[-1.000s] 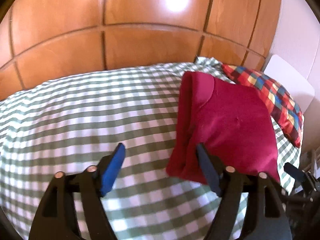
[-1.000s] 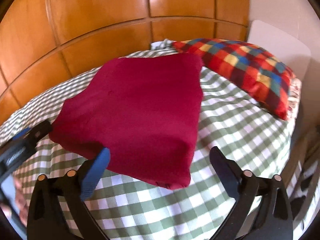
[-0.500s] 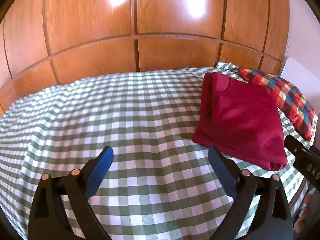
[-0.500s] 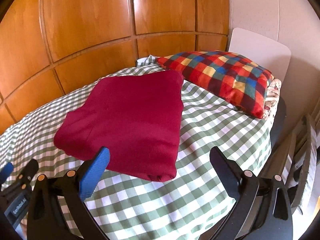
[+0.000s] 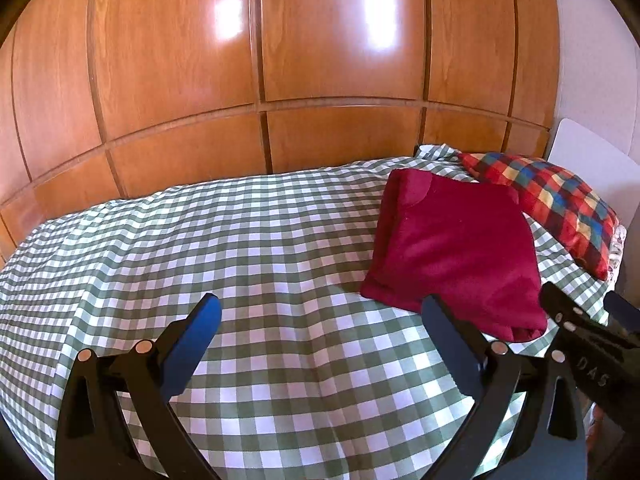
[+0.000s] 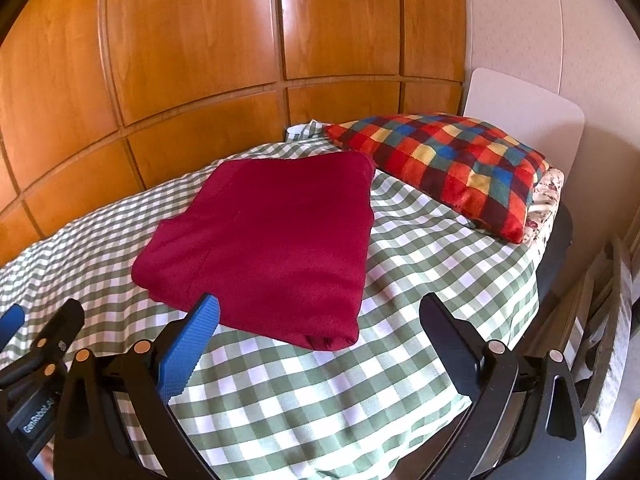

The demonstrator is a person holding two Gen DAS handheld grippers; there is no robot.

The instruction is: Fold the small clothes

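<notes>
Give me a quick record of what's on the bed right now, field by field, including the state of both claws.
garment: dark red top, folded into a rectangle, lying flat
surface: green checked bedspread
pillow: multicoloured checked pillow, beside the garment, at the head of the bed
left claw: open, nothing between the fingers, clear of the garment
right claw: open, empty, garment's near edge in front of it
backdrop: wooden panels

Folded crimson garment [image 6: 272, 240] on bed
</notes>
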